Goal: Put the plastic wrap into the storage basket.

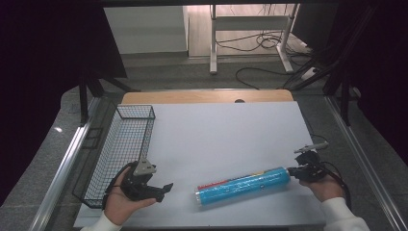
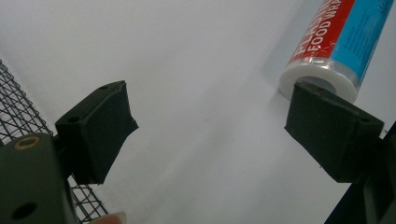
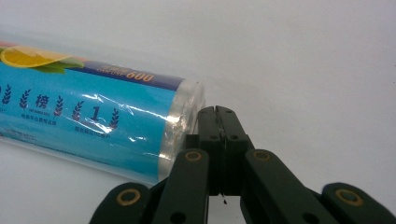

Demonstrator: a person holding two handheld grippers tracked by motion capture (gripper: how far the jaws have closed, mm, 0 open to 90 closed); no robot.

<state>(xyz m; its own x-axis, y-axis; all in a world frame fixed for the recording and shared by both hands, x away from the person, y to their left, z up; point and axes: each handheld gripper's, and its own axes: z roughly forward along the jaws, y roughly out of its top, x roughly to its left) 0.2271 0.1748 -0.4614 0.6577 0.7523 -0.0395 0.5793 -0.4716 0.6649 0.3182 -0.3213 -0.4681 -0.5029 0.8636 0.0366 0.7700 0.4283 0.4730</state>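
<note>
A roll of plastic food wrap (image 1: pixel 244 185), blue with a red band at its left end, lies on its side near the front of the white table (image 1: pixel 226 134). My left gripper (image 1: pixel 162 191) rests on the table left of the roll, open. In the left gripper view, its jaws (image 2: pixel 215 130) stand wide apart with bare table between them, and the roll's white end (image 2: pixel 336 42) lies just past the right jaw. My right gripper (image 1: pixel 294 172) is shut, its tips (image 3: pixel 217 112) pressed together right against the roll's other end (image 3: pixel 84 116).
A black wire basket (image 1: pixel 136 107) stands along the table's left edge, close behind my left hand; its mesh (image 2: pixel 18 112) shows beside the left jaw. A wooden strip (image 1: pixel 207 96) runs along the table's far edge. Cables and a desk frame lie on the floor beyond.
</note>
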